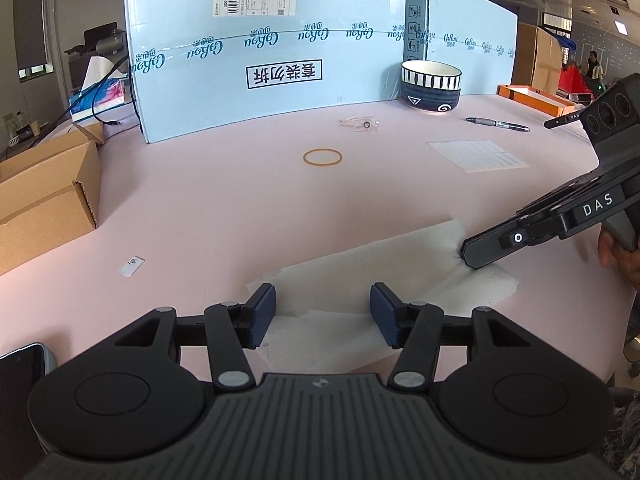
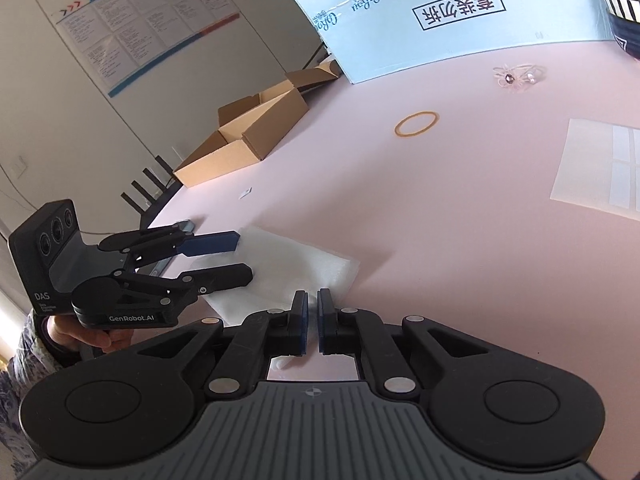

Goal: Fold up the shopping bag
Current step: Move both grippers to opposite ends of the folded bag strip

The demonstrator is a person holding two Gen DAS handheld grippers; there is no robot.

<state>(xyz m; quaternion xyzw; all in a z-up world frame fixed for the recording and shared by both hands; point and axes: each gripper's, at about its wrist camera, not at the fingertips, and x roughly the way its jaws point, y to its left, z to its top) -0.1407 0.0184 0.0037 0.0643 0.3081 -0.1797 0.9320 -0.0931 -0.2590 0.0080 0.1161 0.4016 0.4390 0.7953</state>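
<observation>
The shopping bag [image 1: 348, 268] is a thin white film lying flat and partly folded on the pink table [image 1: 240, 200]. My left gripper [image 1: 322, 316] stands open low over the bag's near end, its blue pads [image 1: 262, 316] on either side of the film and not pressing it. In the right wrist view the left gripper [image 2: 244, 257] reaches in from the left over the bag [image 2: 288, 268]. My right gripper [image 2: 313, 312] is shut. In the left wrist view its tip [image 1: 466, 254] pinches the bag's right edge, where the film puckers.
A large light-blue carton [image 1: 264, 52] stands across the back, with a striped bowl [image 1: 431, 85] beside it. A rubber band [image 1: 322, 157], hair ties [image 1: 362, 123], a pen [image 1: 498, 123] and a paper sheet [image 1: 478, 155] lie beyond the bag. An open cardboard box [image 1: 44, 192] is at left, a phone [image 1: 20, 368] near left.
</observation>
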